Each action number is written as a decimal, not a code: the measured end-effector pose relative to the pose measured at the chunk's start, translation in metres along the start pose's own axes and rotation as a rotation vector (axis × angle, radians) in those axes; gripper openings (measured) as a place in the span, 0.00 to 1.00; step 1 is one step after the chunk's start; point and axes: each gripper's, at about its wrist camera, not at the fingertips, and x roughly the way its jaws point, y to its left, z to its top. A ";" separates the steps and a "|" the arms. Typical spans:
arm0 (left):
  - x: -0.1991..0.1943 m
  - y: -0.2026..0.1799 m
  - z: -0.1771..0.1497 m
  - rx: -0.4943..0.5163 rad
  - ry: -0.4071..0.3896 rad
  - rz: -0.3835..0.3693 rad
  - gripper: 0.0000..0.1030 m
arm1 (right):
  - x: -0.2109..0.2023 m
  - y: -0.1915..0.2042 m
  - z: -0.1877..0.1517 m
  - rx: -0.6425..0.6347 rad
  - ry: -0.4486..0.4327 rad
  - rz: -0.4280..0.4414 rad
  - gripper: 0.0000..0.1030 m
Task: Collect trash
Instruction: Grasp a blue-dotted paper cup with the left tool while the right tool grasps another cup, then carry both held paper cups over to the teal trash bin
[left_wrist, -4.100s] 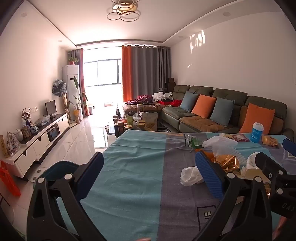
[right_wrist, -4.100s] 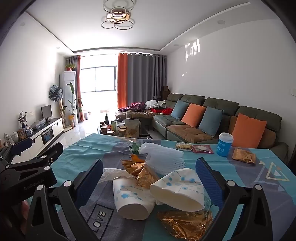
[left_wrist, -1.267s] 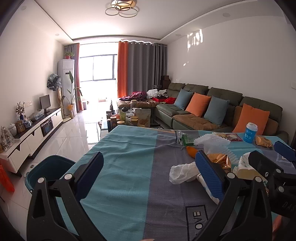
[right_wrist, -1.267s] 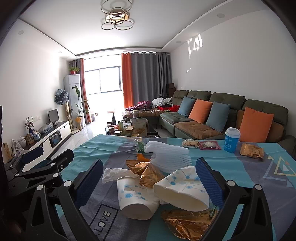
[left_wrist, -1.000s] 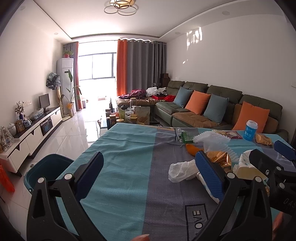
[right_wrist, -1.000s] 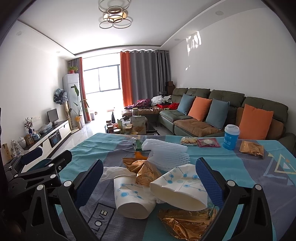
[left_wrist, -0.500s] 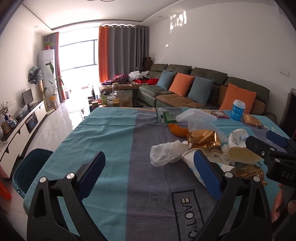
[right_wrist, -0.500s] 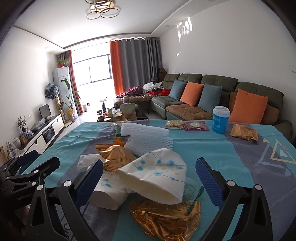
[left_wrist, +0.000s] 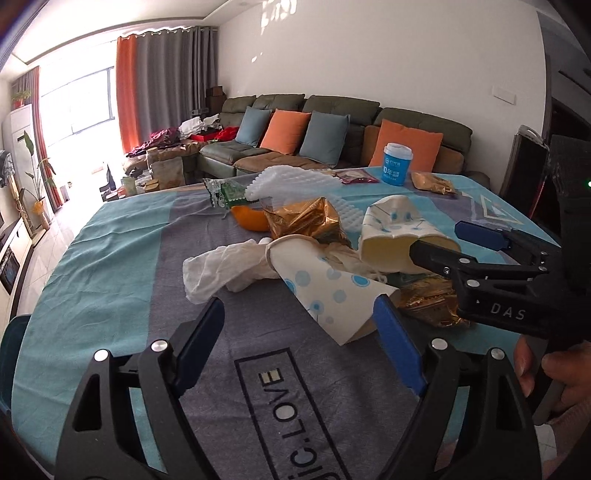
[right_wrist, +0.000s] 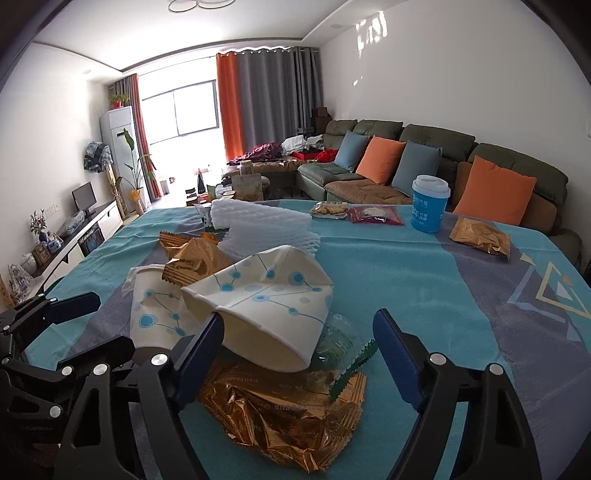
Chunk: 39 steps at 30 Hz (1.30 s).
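A heap of trash lies on the tablecloth: two crushed dotted paper cups (left_wrist: 325, 291) (right_wrist: 266, 295), gold foil wrappers (right_wrist: 280, 410) (left_wrist: 303, 218), a white crumpled tissue (left_wrist: 221, 266), white foam netting (right_wrist: 266, 225) and an orange peel (left_wrist: 251, 218). My left gripper (left_wrist: 301, 332) is open and empty, its fingers just short of the nearer cup. My right gripper (right_wrist: 299, 343) is open, its fingers on either side of the other cup's mouth, above the gold wrapper. It also shows in the left wrist view (left_wrist: 458, 240).
A blue lidded cup (right_wrist: 428, 206), snack packets (right_wrist: 373, 214) and another gold packet (right_wrist: 480, 232) lie at the table's far side. A teal bin (left_wrist: 9, 343) stands on the floor at the table's left. A sofa with cushions (right_wrist: 406, 162) is behind.
Both grippers have moved forward and down toward the trash heap, which is now much closer. The right gripper's fingers now flank the upper paper cup.
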 end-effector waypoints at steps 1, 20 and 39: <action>-0.001 -0.001 -0.001 0.001 0.001 -0.006 0.79 | 0.001 -0.001 0.000 0.006 0.006 0.009 0.66; 0.016 0.034 -0.004 -0.133 0.121 -0.089 0.05 | -0.007 -0.009 0.013 0.051 -0.001 0.081 0.07; -0.075 0.085 -0.015 -0.167 0.008 -0.029 0.04 | -0.032 0.036 0.042 0.019 -0.072 0.255 0.07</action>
